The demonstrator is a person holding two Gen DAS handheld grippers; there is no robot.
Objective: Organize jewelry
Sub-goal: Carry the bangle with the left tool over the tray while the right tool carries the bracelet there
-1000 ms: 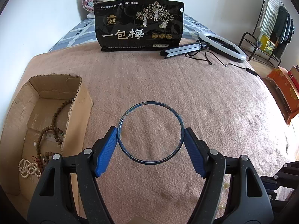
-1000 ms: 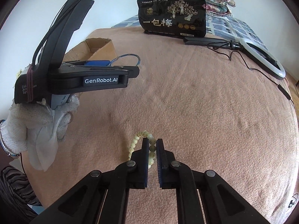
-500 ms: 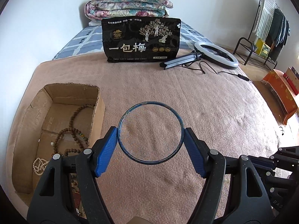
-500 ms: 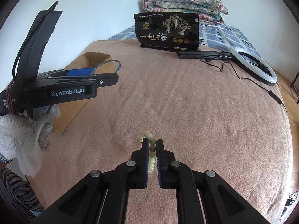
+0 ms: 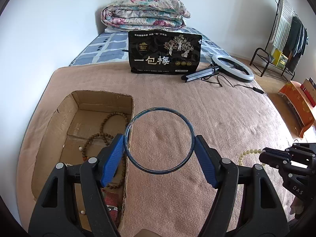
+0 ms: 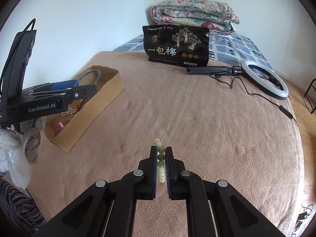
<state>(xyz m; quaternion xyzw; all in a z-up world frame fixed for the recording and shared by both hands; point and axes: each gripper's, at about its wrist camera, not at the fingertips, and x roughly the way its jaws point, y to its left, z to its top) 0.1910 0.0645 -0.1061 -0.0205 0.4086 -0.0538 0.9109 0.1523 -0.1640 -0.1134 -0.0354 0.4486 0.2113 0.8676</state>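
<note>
My left gripper (image 5: 159, 144) is shut on a dark blue bangle (image 5: 189, 126), held level above the right wall of the open cardboard box (image 5: 59, 122). The box holds brown bead strings (image 5: 102, 122) and a pale bead string. My right gripper (image 6: 161, 150) is shut on a pale green bead bracelet (image 6: 160, 158), lifted off the pink blanket; it also shows in the left wrist view (image 5: 248, 152). In the right wrist view the left gripper (image 6: 86, 90) with the bangle (image 6: 92, 74) hovers over the box (image 6: 92, 116).
A black snack bag (image 5: 165, 53) stands at the back of the bed, with a ring light (image 5: 233, 69) and its cable to the right. A folded quilt (image 5: 144, 13) lies behind. A clothes rack (image 5: 284, 43) stands at far right.
My left gripper has carried the bangle left, toward the box, now at its right wall. My right gripper has lifted the bead bracelet off the blanket.
</note>
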